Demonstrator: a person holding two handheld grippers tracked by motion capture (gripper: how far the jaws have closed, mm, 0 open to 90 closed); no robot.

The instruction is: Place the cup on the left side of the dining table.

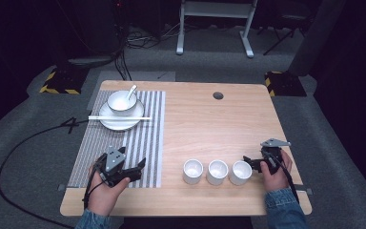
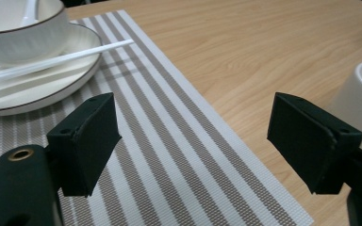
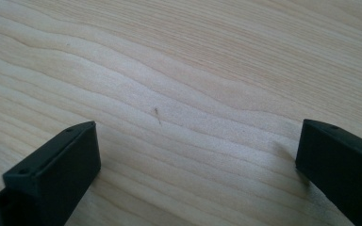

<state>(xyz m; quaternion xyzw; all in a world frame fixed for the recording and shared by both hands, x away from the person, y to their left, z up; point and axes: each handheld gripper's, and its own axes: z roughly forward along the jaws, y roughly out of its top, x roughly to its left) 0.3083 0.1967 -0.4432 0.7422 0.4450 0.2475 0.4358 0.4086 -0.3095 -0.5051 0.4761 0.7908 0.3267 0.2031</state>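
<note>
Three cups (image 1: 217,171) between open claws

A light wooden table (image 1: 209,124) carries a striped placemat (image 1: 124,143) at its left. Right of the placemat, three white cups (image 1: 217,171) stand in a row. Beyond them sits a small dark disc (image 1: 218,95), possibly a cable hole.

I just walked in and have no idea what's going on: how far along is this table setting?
Looks set: the bowl with its spoon sits on the plate, chopsticks across it, on the striped placemat. In hand: nothing; the left gripper and right gripper are open and empty. Seemingly left: the three white cups lined up on bare table.
</note>
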